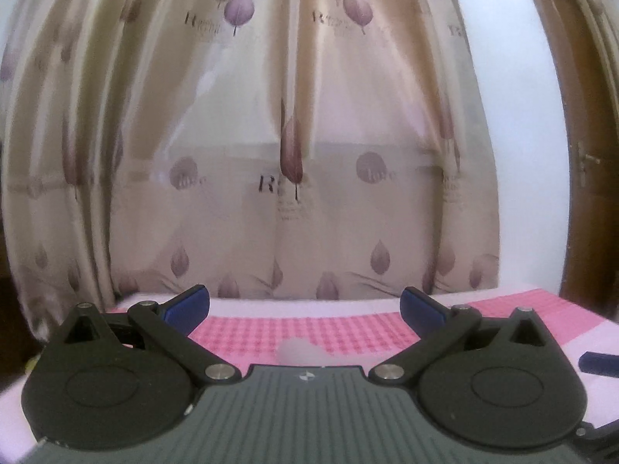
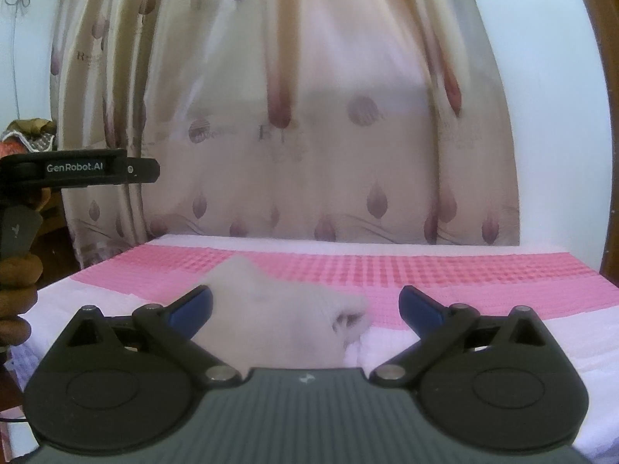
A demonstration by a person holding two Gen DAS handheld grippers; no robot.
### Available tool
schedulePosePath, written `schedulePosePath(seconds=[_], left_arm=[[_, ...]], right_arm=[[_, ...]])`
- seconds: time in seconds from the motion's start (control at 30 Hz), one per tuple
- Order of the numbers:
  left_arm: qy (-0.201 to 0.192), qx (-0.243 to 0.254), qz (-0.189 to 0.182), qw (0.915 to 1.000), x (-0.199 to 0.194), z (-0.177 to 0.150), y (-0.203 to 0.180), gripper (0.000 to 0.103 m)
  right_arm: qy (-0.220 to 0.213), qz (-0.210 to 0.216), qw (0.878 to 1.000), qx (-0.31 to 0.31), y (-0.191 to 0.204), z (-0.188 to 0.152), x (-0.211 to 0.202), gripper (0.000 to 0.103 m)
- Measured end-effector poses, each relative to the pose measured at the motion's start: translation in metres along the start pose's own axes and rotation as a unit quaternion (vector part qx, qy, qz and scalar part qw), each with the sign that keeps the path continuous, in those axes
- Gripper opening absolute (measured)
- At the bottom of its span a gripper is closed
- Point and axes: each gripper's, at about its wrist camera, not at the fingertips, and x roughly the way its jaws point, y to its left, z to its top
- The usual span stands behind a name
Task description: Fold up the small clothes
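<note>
Both claws wide open and empty above the bed; small white garment lay on the pink cover.

Left wrist view: left gripper [image 1: 305,307] had its blue fingers spread fully, nothing between them; only a blurred sliver of the white garment [image 1: 298,350] showed at 6 o'clock on the pink checked cover [image 1: 348,328]; leaf-print curtain [image 1: 271,135] filled 12 o'clock. Right wrist view: right gripper [image 2: 305,307] likewise spread wide and empty, the garment [image 2: 278,321] crumpled just beyond its left finger; the other gripper, gripped by a hand [image 2: 17,290], stood at 9 o'clock.
</note>
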Motion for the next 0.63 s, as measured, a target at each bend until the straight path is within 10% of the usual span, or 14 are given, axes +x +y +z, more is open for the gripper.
schedulePosePath(seconds=[0.63], left_arm=[[0.062, -0.029, 0.015, 0.9975, 0.019, -0.027, 0.012, 0.103]], right_arm=[[0.012, -0.014, 1.0, 0.008, 0.003, -0.006, 0.002, 0.103]])
